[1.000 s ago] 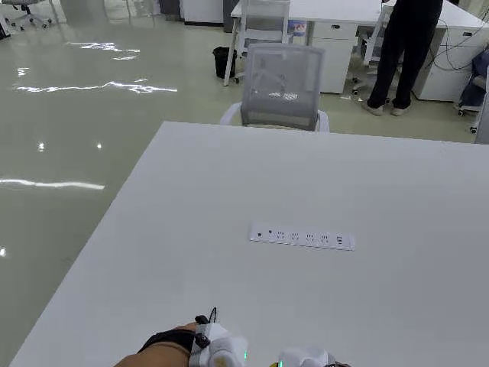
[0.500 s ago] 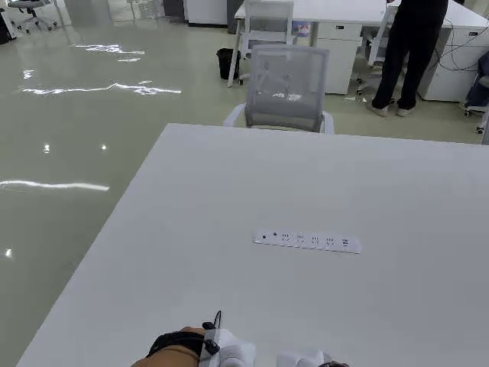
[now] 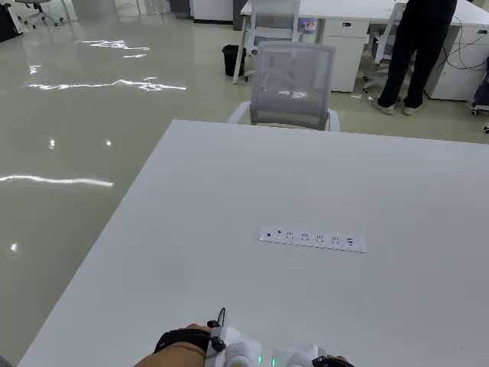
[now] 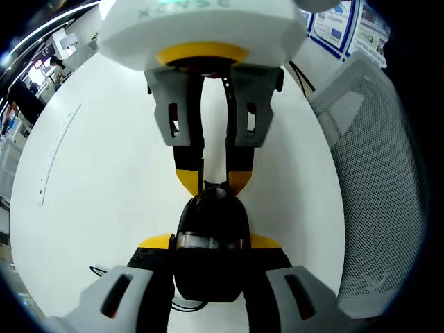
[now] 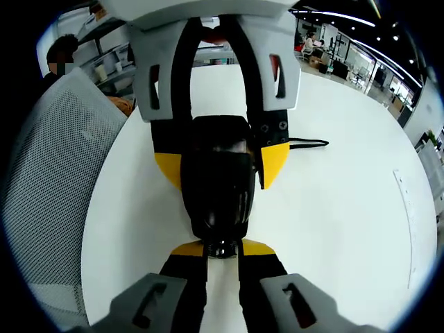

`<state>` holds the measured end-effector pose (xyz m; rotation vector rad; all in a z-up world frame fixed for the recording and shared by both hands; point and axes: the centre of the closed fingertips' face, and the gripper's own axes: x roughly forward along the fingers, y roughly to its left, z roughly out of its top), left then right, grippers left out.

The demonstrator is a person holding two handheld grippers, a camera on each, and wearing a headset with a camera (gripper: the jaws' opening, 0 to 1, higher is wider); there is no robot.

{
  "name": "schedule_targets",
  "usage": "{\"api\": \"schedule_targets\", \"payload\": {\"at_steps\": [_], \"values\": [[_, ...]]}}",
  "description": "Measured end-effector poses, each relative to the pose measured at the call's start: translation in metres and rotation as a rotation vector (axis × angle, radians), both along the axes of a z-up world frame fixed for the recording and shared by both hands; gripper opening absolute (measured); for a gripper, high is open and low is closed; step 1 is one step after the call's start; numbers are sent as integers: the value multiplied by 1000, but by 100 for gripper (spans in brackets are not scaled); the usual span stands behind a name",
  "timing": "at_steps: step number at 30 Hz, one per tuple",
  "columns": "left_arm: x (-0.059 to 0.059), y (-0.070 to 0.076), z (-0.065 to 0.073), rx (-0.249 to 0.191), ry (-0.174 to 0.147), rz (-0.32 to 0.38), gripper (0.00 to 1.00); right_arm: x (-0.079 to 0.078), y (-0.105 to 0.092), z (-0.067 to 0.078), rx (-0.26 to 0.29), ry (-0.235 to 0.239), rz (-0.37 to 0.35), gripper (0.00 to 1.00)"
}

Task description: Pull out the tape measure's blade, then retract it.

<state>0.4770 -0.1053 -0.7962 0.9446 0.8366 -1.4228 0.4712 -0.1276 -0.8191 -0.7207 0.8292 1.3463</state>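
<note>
A black tape measure (image 4: 208, 232) is held just above the white table (image 3: 229, 199), and my left gripper (image 4: 209, 243) is shut around its case. From the opposite side my right gripper (image 5: 220, 251) has its yellow-tipped fingers (image 4: 186, 182) shut on the blade's end hook at the case's mouth. In the right gripper view the case (image 5: 220, 182) sits directly ahead between the left gripper's fingers. No length of blade shows between the two grippers. In the head view the left gripper (image 3: 237, 356) and the right gripper (image 3: 299, 358) meet nose to nose at the table's near edge.
A white power strip (image 3: 312, 238) lies mid-table. A grey mesh chair (image 3: 292, 76) stands at the far edge, and a person (image 3: 412, 53) stands beyond it. Another mesh chair back (image 4: 374, 173) is close behind the grippers. A thin black cable (image 5: 305, 144) lies nearby.
The head camera has shifted a little. Both grippers stay together at the near edge, with no visible change in their grip.
</note>
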Motion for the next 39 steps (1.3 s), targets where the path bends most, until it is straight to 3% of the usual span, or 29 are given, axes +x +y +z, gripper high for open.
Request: {"api": "schedule_targets", "payload": {"at_steps": [9, 14, 23, 39], "values": [[1, 0, 0, 17, -4, 0, 34, 1, -1, 1, -28, 15, -43, 13], [1, 1, 0, 12, -10, 4, 34, 0, -2, -1, -27, 9, -27, 13], [1, 2, -1, 54, -8, -7, 34, -1, -4, 0, -52, 3, 3, 12], [1, 2, -2, 57, -3, -2, 34, -2, -13, 0, -51, 15, -3, 11]]}}
